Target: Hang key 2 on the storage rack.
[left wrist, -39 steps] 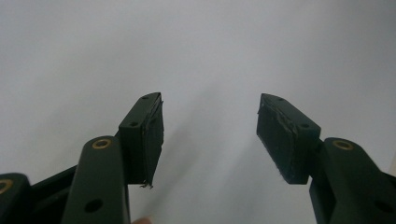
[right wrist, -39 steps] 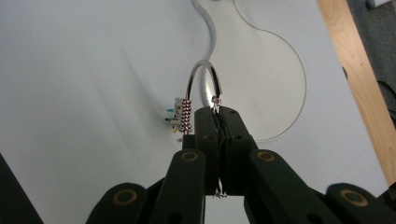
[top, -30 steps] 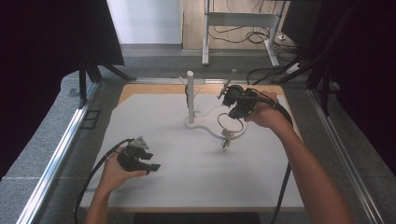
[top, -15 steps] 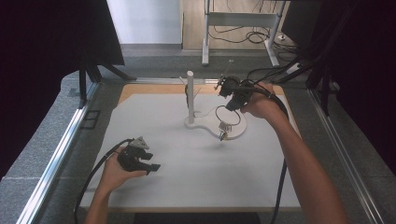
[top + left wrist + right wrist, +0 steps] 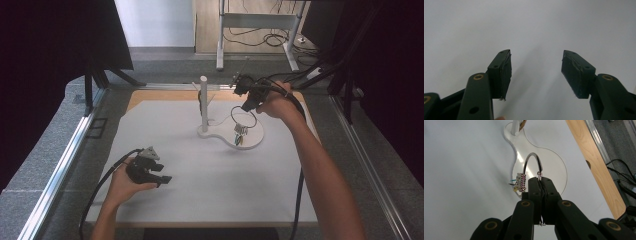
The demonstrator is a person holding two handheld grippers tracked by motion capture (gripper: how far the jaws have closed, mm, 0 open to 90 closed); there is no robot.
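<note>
Two grippers share a wide white table mat (image 5: 165,130) with a wooden strip (image 5: 150,97) along its far edge. On that mat stands a white stand (image 5: 230,137), a flat base with an upright post (image 5: 203,102) and small pegs near its top. My left gripper (image 5: 161,176) rests low on the mat near me, jaws standing wide with nothing between them, its pads (image 5: 505,72) facing bare white surface. My right gripper (image 5: 248,106) is lifted beyond the base, jaws pinched tight on a metal ring (image 5: 534,165) that carries a cluster of small beads and charms (image 5: 520,182); in the high view the ring (image 5: 243,118) hangs just above the round end of the base, with the charms (image 5: 239,134) dangling below. As I judge it, the step is to carry this ring up and hook it over a peg on the post. To do that well I should keep the pinch firm near the clasp, turn the ring's opening square to the peg, let the charms stop swinging, and approach from the peg's free end before letting go. No brand, label or writing can be read anywhere.
</note>
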